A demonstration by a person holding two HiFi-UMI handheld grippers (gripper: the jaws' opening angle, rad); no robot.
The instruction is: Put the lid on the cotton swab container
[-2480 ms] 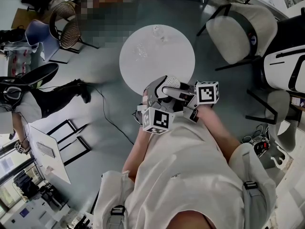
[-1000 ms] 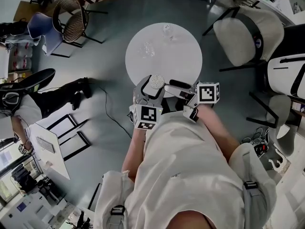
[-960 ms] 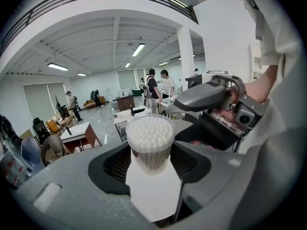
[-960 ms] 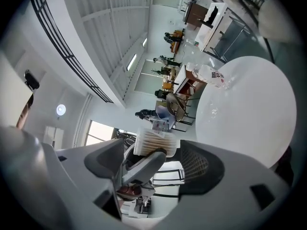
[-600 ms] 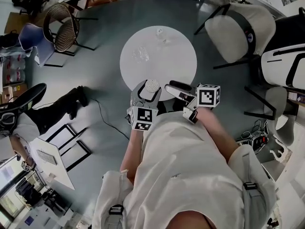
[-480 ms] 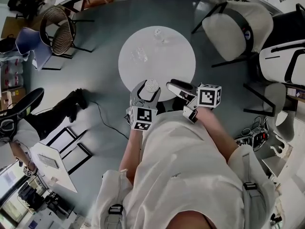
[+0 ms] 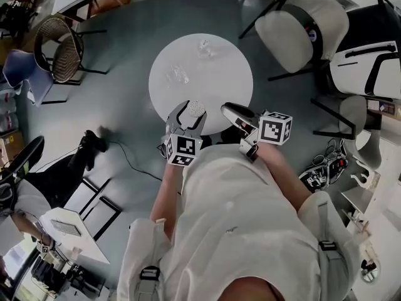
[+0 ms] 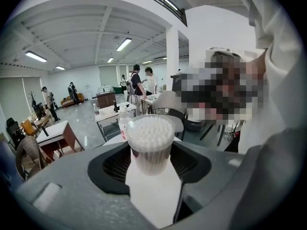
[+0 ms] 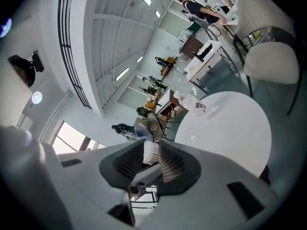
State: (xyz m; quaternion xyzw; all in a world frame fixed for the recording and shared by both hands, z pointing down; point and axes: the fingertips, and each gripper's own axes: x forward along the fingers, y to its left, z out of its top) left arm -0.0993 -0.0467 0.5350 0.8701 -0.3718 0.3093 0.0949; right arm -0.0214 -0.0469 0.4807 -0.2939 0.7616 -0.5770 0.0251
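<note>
The cotton swab container [image 8: 149,145] is clamped between the jaws of the left gripper [image 7: 188,116] and is held over the near part of the round white table [image 7: 216,86]. It is judged not yet to be set down. The jaws of the right gripper [image 7: 230,110] have just been closing and now stand with only a narrow gap. In the head view this gripper is seen just beside the container, apart from it. A white striped surface [image 9: 150,152] shows in that gap, and it is judged to be the container beyond the jaws rather than something gripped. No lid is seen in either gripper, and whether a clear cap already covers the mouth cannot be told. The step in hand is judged to be the lowering of the container onto the table for capping. The container is best kept upright, set flat well in from the edge, and kept clamped until its base is borne. The lid is then best brought level, centred over the mouth and pressed down evenly. The container is packed to the mouth with cotton swabs [image 8: 149,128], heads up. A clear bottle [image 7: 203,45] lies at the table's far side, and its contents cannot be made out. A small clear thing [image 7: 177,75] nearer the middle might be the lid, but it is too small to tell.
</note>
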